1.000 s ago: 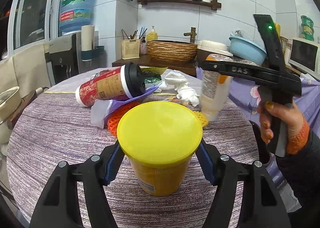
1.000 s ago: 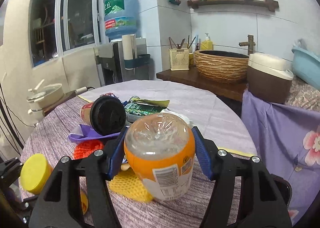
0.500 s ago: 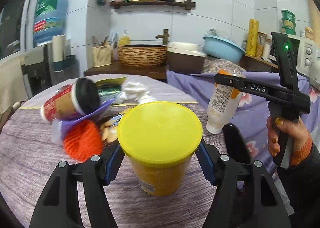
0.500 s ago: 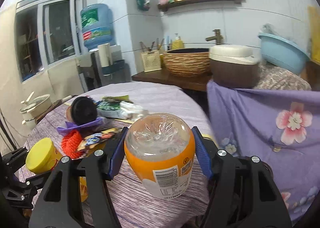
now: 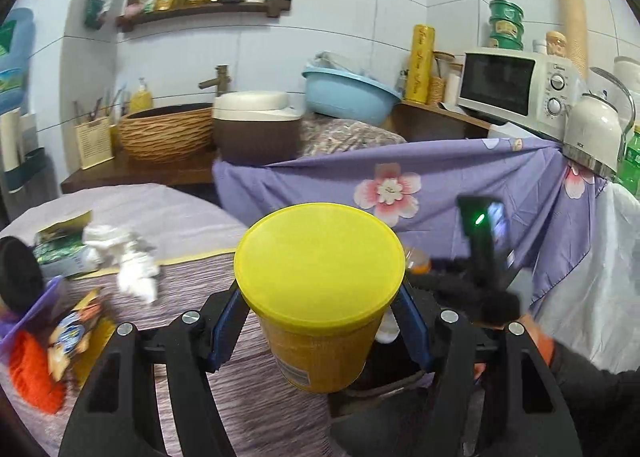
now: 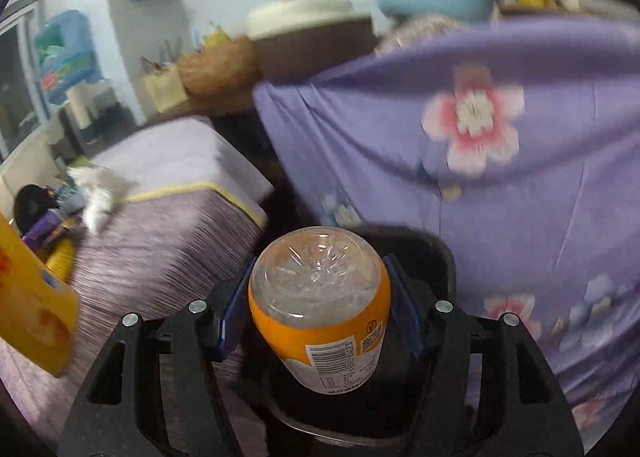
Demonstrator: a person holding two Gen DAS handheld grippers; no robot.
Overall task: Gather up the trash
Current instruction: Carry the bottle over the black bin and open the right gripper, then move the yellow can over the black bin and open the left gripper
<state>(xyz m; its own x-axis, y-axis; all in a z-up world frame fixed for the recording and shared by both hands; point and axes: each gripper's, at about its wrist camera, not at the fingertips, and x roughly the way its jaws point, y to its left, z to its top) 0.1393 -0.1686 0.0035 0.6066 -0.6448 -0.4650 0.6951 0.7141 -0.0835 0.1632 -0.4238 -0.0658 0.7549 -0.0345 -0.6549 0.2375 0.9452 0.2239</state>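
My left gripper (image 5: 320, 321) is shut on a yellow tub (image 5: 320, 257) with a yellow lid, held upright over the right edge of the round table (image 5: 248, 337). My right gripper (image 6: 320, 321) is shut on a clear plastic bottle (image 6: 320, 289) with an orange label, held upside down with its base toward the camera. Directly under the bottle is the mouth of a black bin (image 6: 434, 249) standing beside the table. In the left wrist view the right gripper (image 5: 476, 281) is blurred, low on the right of the tub, with the bottle (image 5: 416, 261) partly hidden.
Still on the table (image 6: 160, 241) at the left are crumpled white tissue (image 5: 128, 261), a paper cup with a black lid (image 5: 16, 273), orange mesh (image 5: 32, 369) and snack wrappers (image 5: 76, 329). A purple flowered cloth (image 5: 400, 185) hangs behind the bin. A kettle (image 5: 592, 137) stands far right.
Both grippers have swung right, from over the table to its right edge. The right one has dropped with the bottle to just above the black bin. Both grips are unchanged.
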